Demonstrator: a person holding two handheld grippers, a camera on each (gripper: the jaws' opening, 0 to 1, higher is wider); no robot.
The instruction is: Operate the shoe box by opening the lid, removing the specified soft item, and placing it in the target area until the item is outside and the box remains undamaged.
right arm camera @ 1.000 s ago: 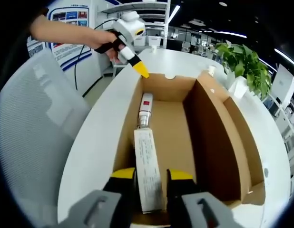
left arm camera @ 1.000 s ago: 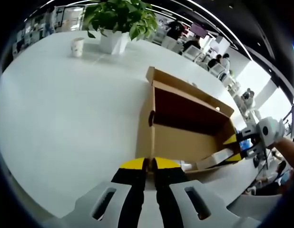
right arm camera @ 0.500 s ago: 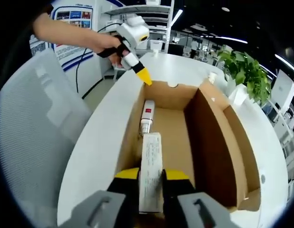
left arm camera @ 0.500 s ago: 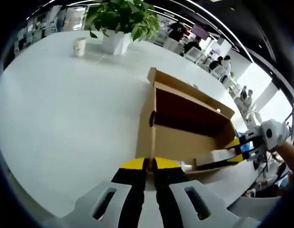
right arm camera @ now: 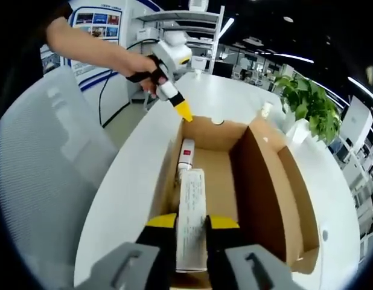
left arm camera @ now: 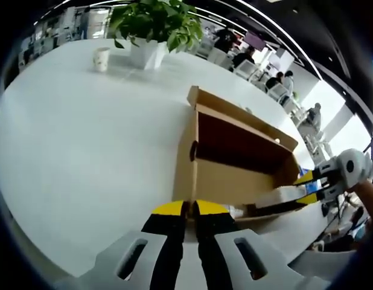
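White table (left arm camera: 84,139) — shoe box (left arm camera: 235,151), paper cup (left arm camera: 99,59), potted plant (left arm camera: 153,30).

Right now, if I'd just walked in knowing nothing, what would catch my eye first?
Probably the open cardboard shoe box on the white table, with the right tongs shut on a white printed tube at the box's near end. Next, the left tongs, held by a person's hand, have their yellow tip at the box's far rim. A leafy potted plant stands farther along the table.
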